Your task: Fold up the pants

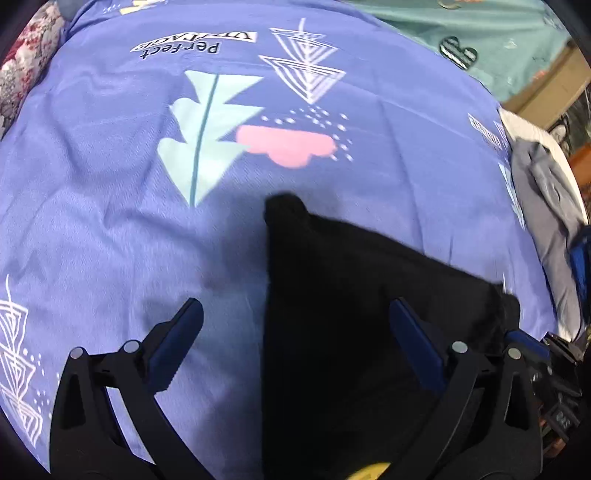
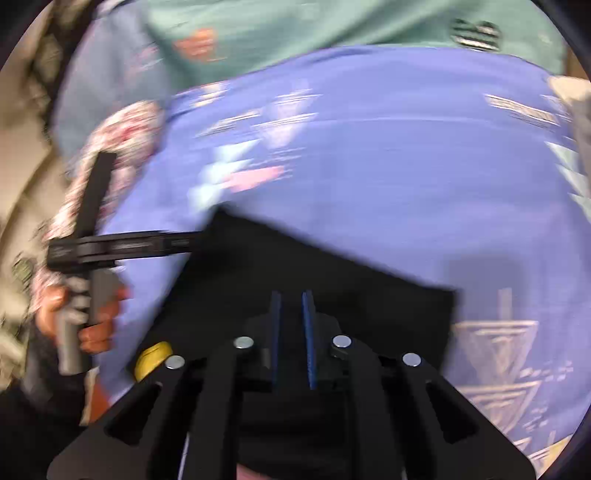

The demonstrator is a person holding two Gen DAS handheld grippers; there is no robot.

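The black pants (image 1: 351, 295) lie folded on a purple printed bedsheet (image 1: 110, 221). My left gripper (image 1: 295, 306) is open, its fingers spread over the pants' left edge, one finger over the sheet and one over the cloth. In the right wrist view the pants (image 2: 295, 258) lie under my right gripper (image 2: 292, 299), whose blue pads stand close together with a narrow gap; black cloth shows between them but a grip is unclear. The left gripper's body (image 2: 122, 243) and the hand holding it show at the left. A yellow tag (image 2: 151, 358) sits at the pants' near edge.
A grey garment (image 1: 546, 206) lies at the sheet's right edge. A floral pillow (image 1: 26, 66) lies at the far left. A teal patterned cloth (image 1: 480, 33) hangs behind the bed. The right wrist view is blurred.
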